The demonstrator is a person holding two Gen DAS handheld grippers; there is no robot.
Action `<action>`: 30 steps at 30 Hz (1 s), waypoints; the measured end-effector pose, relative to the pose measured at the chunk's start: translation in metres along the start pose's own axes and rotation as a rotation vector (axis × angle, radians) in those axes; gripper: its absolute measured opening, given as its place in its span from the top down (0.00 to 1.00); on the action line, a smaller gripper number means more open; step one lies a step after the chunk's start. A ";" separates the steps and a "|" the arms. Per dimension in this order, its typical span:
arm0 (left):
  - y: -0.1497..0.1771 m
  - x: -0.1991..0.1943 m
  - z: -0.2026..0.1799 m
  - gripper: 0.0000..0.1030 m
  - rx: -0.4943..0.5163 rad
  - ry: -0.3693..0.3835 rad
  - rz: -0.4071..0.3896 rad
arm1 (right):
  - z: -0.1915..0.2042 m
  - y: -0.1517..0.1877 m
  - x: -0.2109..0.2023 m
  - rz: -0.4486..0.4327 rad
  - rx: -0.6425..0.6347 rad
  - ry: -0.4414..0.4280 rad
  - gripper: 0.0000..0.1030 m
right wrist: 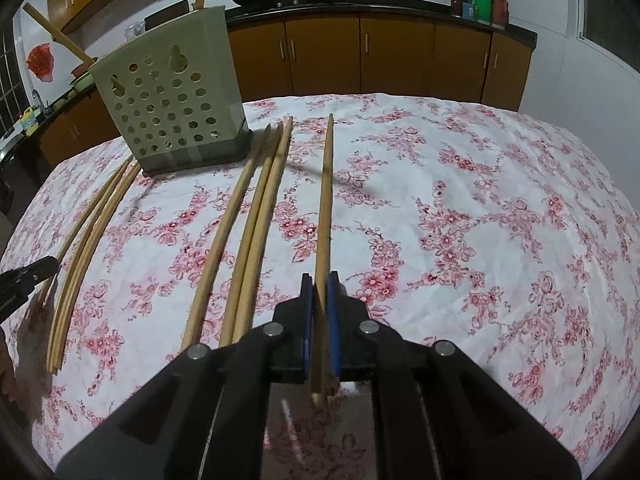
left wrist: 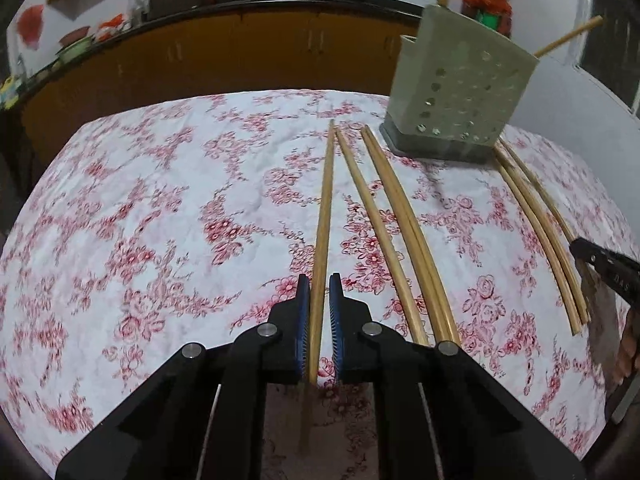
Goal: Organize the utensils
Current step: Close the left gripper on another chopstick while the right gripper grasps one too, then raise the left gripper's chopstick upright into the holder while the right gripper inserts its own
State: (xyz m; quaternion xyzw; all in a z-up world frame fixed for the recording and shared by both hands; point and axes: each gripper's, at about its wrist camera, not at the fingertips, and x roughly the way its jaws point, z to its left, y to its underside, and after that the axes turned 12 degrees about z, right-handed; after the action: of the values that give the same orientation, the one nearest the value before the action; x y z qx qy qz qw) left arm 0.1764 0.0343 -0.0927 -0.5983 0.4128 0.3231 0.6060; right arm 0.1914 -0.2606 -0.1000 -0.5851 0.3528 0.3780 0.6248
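Observation:
Several wooden chopsticks lie on the floral tablecloth. My left gripper point(left wrist: 319, 280) has its blue pads on either side of one chopstick point(left wrist: 325, 208), with a small gap showing at the right pad. My right gripper point(right wrist: 320, 278) is shut on another chopstick point(right wrist: 325, 208) near its thick end. A green perforated utensil holder point(left wrist: 456, 92) stands at the far side, with two chopsticks sticking out of it; it also shows in the right wrist view point(right wrist: 172, 96). Loose chopsticks point(left wrist: 392, 216) lie beside the left gripper, and a further bundle point(right wrist: 88, 236) lies in front of the holder.
The table point(right wrist: 480, 208) has a white cloth with red flowers. The other gripper's black tip shows at the frame edge point(left wrist: 600, 264) and in the right wrist view point(right wrist: 28, 276). Orange kitchen cabinets point(right wrist: 360, 56) and a counter with woks stand behind.

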 end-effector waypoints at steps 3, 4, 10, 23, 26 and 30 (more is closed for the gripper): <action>0.002 -0.001 -0.003 0.89 0.032 0.034 0.003 | 0.001 -0.001 0.001 0.001 -0.005 -0.003 0.90; 0.003 -0.001 -0.005 0.89 0.039 0.040 0.004 | 0.000 -0.001 0.001 0.001 -0.004 -0.006 0.91; 0.003 0.000 -0.009 0.89 0.039 0.052 0.004 | -0.001 -0.001 0.001 0.000 -0.002 -0.009 0.91; 0.012 -0.005 -0.011 0.89 0.046 0.009 0.008 | -0.003 0.005 -0.002 0.000 0.009 -0.012 0.91; 0.013 -0.005 -0.012 0.89 0.042 0.000 0.005 | -0.003 0.005 -0.002 0.000 0.009 -0.011 0.91; 0.013 -0.005 -0.012 0.89 0.038 -0.002 0.004 | -0.003 0.006 -0.003 0.000 0.009 -0.010 0.91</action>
State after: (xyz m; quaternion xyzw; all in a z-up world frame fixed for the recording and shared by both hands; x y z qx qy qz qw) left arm 0.1611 0.0240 -0.0936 -0.5853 0.4194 0.3171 0.6172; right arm 0.1845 -0.2634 -0.1009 -0.5803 0.3512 0.3793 0.6294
